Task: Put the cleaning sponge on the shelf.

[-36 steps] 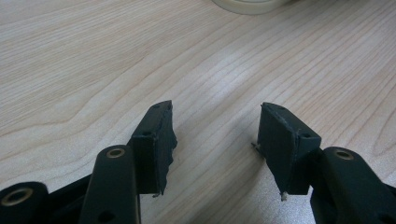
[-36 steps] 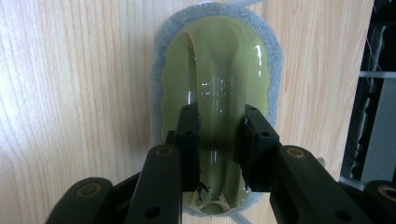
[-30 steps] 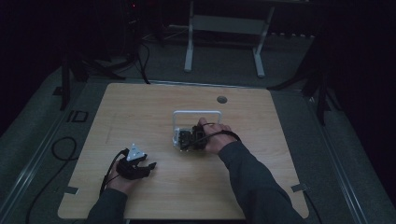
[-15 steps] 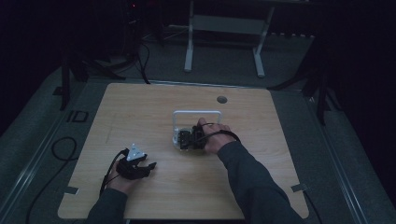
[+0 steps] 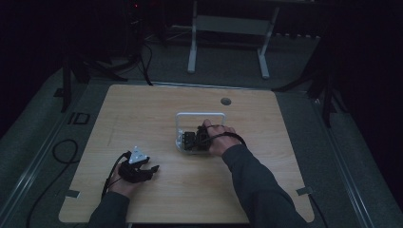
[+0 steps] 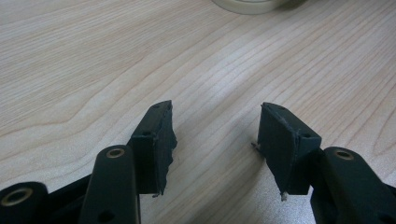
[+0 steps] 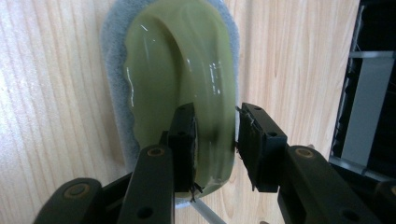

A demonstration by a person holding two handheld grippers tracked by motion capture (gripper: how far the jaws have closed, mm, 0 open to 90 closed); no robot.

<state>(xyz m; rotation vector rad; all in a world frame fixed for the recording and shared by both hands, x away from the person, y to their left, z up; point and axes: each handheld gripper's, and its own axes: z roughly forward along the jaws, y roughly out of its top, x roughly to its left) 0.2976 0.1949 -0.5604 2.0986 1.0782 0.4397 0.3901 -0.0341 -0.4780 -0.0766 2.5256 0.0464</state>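
A glossy green scrubber handle [image 7: 177, 70] on a grey-blue pad [image 7: 112, 70] lies on the wooden table [image 5: 142, 118]. My right gripper [image 7: 215, 140] is shut on the near end of the handle's raised ridge, one jaw on each side. In the high view the right gripper [image 5: 190, 140] sits at the table's middle, inside a white rectangular frame [image 5: 199, 114]. My left gripper [image 5: 152, 168] rests near the front left of the table. It is open [image 6: 215, 135], with bare wood between its jaws.
A pale rounded rim [image 6: 247, 4] shows at the top edge of the left gripper view. A round hole [image 5: 226, 101] is set in the table's far side. Cables trail off the left edge, and a white stand [image 5: 228, 28] is on the floor beyond.
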